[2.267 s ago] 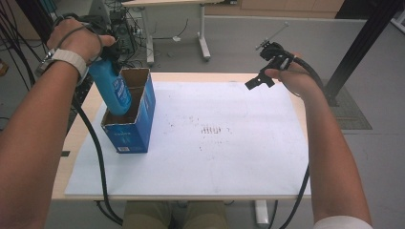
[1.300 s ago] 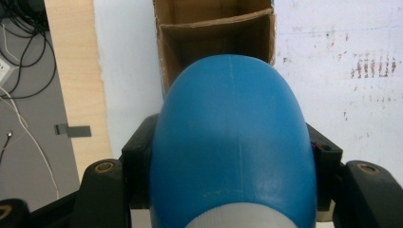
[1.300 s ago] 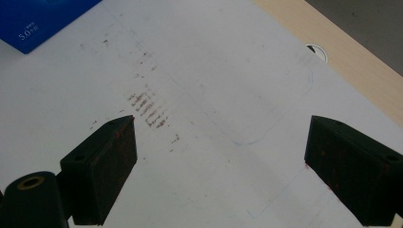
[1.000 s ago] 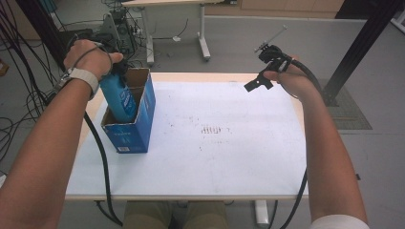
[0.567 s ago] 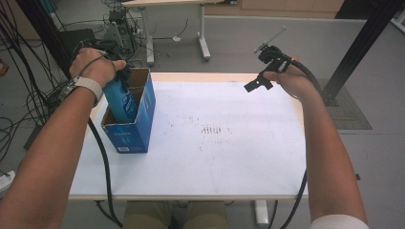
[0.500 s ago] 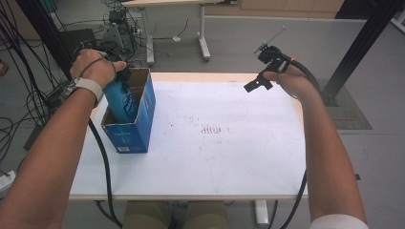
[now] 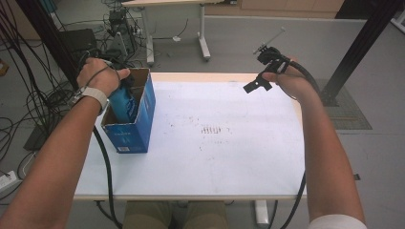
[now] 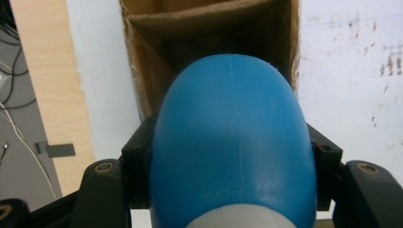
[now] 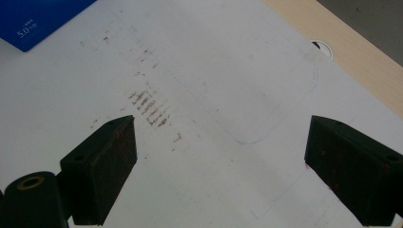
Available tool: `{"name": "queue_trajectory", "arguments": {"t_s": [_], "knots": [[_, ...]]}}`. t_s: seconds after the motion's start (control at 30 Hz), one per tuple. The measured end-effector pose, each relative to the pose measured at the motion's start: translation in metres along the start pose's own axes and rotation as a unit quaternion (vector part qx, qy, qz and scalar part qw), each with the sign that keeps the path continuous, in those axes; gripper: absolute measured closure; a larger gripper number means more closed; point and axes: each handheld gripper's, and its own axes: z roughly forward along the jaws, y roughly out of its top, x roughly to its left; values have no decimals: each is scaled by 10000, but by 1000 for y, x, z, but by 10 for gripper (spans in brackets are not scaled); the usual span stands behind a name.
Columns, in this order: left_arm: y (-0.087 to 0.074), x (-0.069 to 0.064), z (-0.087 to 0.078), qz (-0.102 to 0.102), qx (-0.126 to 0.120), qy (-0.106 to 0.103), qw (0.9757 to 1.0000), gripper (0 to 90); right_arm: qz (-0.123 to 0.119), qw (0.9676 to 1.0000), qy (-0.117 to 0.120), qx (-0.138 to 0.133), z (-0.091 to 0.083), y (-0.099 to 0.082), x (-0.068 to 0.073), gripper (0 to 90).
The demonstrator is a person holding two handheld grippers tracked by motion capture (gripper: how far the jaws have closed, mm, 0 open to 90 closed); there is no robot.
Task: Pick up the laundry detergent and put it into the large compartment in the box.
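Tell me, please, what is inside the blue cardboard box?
A blue bottle, clamped in the left gripper, stands partly inside the box. Brown inner walls show; the bottle covers the bottom.

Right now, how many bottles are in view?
1. The blue bottle is partly down inside the open box at the table's left, clamped by the left gripper. The box's depths may hide more.

High view overlooks the table [image 7: 200, 143]; gripper views look down closely.
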Motion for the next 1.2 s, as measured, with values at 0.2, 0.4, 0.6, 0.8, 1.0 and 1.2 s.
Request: {"name": "queue_trajectory", "arguments": {"t_s": [0.2, 0.4, 0.6, 0.8, 1.0, 1.2], "knots": [[0, 0, 11, 52, -15, 41, 10000, 382, 36, 10000, -5, 18, 0, -2, -1, 101], [0, 1, 20, 81, 16, 33, 10000, 382, 53, 10000, 13, 12, 3, -3, -2, 101], [0, 0, 28, 108, 22, 51, 9999, 382, 75, 10000, 32, 25, 5, -3, -2, 102], [-1, -2, 36, 127, 23, 92, 9999, 382, 94, 10000, 15, 23, 3, -6, -3, 102], [-1, -3, 42, 158, 1, 101, 9998, 382, 122, 9999, 23, 38, 5, -8, -5, 101], [0, -2, 51, 163, 63, 77, 9998, 382, 133, 9999, 22, 31, 5, -9, -5, 102]]}}
